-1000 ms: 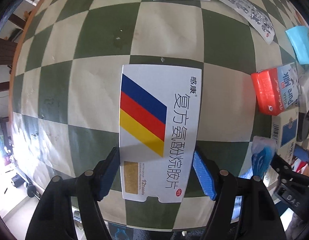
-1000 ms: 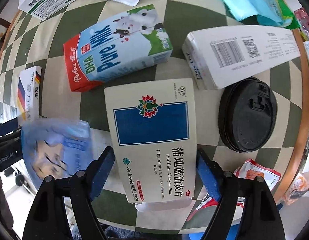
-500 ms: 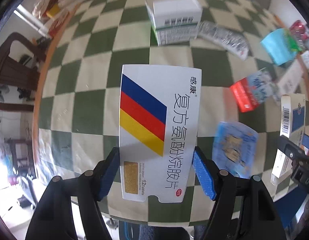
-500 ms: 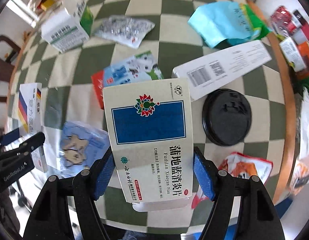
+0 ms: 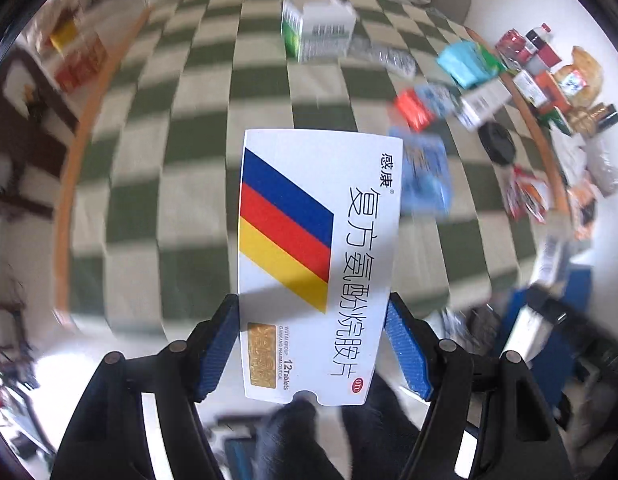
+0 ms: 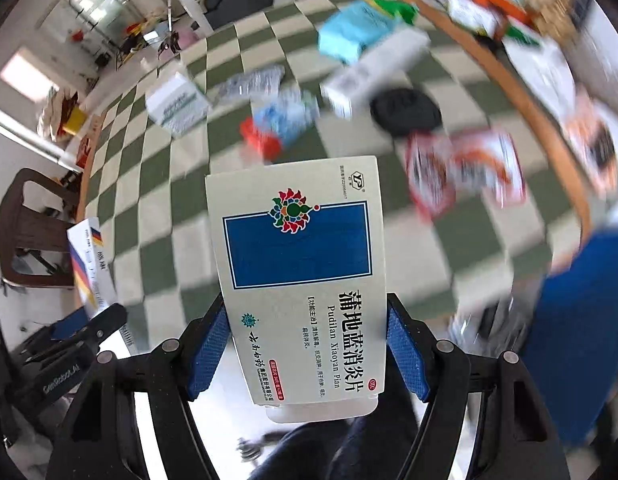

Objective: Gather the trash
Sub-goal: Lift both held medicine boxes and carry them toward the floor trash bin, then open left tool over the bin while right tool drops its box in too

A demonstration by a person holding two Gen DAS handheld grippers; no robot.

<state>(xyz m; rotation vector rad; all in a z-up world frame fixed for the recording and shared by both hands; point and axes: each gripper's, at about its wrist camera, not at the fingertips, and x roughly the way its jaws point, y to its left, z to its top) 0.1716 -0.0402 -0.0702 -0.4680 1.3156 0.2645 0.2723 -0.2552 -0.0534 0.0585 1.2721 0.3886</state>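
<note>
My left gripper [image 5: 311,344] is shut on a white medicine box with blue, red and yellow stripes [image 5: 317,248], held high above the green-and-cream checked table [image 5: 181,184]. My right gripper [image 6: 307,346] is shut on a cream medicine box with a blue panel [image 6: 301,276], also lifted clear of the table [image 6: 157,200]. In the right wrist view the striped box [image 6: 87,268] and the left gripper's black body [image 6: 69,356] show at the lower left. Blue pads press both sides of each box.
Left on the table: a red-and-blue milk carton [image 6: 277,128], a white-green box [image 6: 177,104], a blister pack [image 6: 251,80], a black lid [image 6: 405,110], a long white box [image 6: 373,72], a teal packet [image 6: 353,32], a red snack bag [image 6: 465,172]. A dark chair [image 6: 33,228] stands left.
Both grippers rose and pulled back from the table with their boxes, which left the cloth. The table now looks smaller and farther, and the views are blurred by motion.
</note>
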